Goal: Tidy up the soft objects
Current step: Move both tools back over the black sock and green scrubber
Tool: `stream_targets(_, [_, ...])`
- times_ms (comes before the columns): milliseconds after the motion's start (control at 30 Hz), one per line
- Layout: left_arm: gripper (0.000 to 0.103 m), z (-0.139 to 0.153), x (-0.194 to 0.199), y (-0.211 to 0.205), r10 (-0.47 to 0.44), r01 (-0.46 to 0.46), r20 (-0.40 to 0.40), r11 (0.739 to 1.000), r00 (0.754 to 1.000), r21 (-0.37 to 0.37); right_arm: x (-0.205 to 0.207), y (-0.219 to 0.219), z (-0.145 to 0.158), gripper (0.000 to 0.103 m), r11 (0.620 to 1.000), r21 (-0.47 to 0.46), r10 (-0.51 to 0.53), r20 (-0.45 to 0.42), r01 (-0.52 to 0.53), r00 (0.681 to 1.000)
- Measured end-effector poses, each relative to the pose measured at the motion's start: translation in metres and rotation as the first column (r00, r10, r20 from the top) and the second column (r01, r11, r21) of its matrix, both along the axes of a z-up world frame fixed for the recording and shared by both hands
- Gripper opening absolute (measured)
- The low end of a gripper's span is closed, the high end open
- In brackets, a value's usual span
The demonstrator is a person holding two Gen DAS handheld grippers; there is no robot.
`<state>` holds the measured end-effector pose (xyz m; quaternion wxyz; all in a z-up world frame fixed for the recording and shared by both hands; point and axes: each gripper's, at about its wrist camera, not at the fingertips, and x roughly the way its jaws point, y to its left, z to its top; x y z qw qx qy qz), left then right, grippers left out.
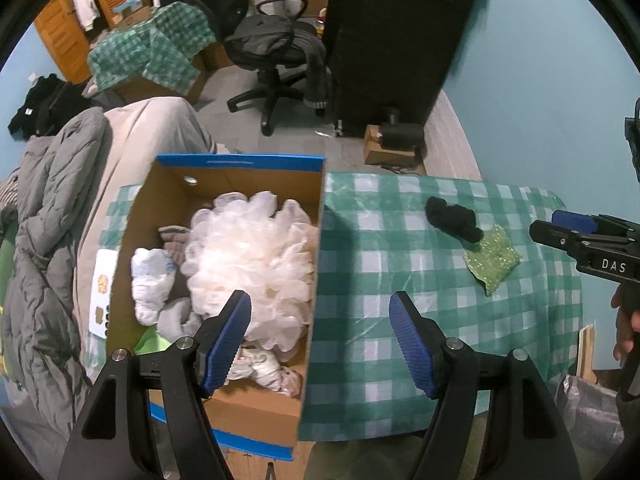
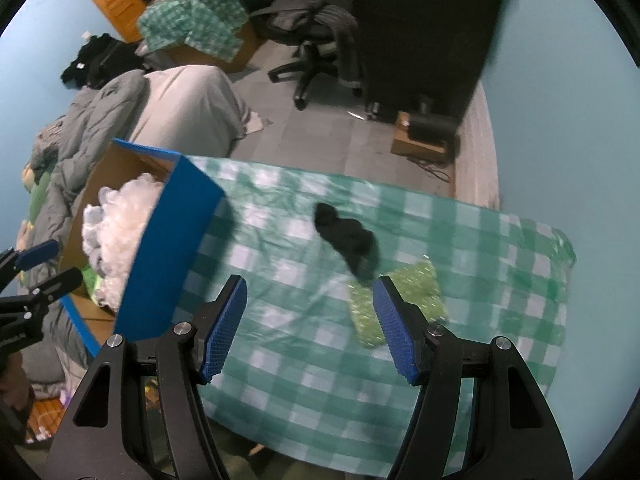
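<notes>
A cardboard box (image 1: 312, 240) with blue trim stands on the table's left side; it also shows in the right wrist view (image 2: 168, 248). It holds a white mesh puff (image 1: 248, 256), white socks (image 1: 150, 284) and grey cloths. My left gripper (image 1: 320, 340) is open and empty above the box's right wall. A black sock (image 2: 348, 236) and a green glittery cloth (image 2: 400, 300) lie on the checked tablecloth (image 2: 312, 360), also seen in the left wrist view as the sock (image 1: 452, 218) and the cloth (image 1: 492, 260). My right gripper (image 2: 310, 328) is open and empty, just short of them.
An office chair (image 1: 276, 56), a black cabinet (image 1: 392, 40) and a small box on the floor (image 1: 392, 148) stand beyond the table. Grey bedding (image 1: 48, 240) lies left of the box. A crumpled bag (image 1: 588, 412) sits below the table's right edge.
</notes>
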<state>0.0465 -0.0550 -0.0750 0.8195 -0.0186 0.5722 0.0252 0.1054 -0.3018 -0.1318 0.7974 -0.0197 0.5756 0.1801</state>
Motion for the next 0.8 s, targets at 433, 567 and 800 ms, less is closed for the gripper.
stream_targets(433, [0.074, -0.023, 0.017, -0.043, -0.103, 0.103, -0.048, 0.995, 0.994, -0.005, 0.000, -0.053, -0.024, 0.066, 0.997, -0.052, -0.063, -0.030, 0.061, 0.998])
stream_targets(567, [0.076, -0.035, 0.025, -0.056, -0.137, 0.137, -0.064, 0.991, 0.989, -0.006, 0.001, -0.061, -0.036, 0.066, 0.996, -0.060, -0.064, -0.040, 0.061, 0.997])
stream_targets(800, [0.076, -0.058, 0.038, -0.071, -0.159, 0.157, -0.103, 0.987, 0.982, -0.024, 0.006, -0.062, -0.062, 0.066, 0.997, -0.075, -0.030, -0.057, 0.025, 0.998])
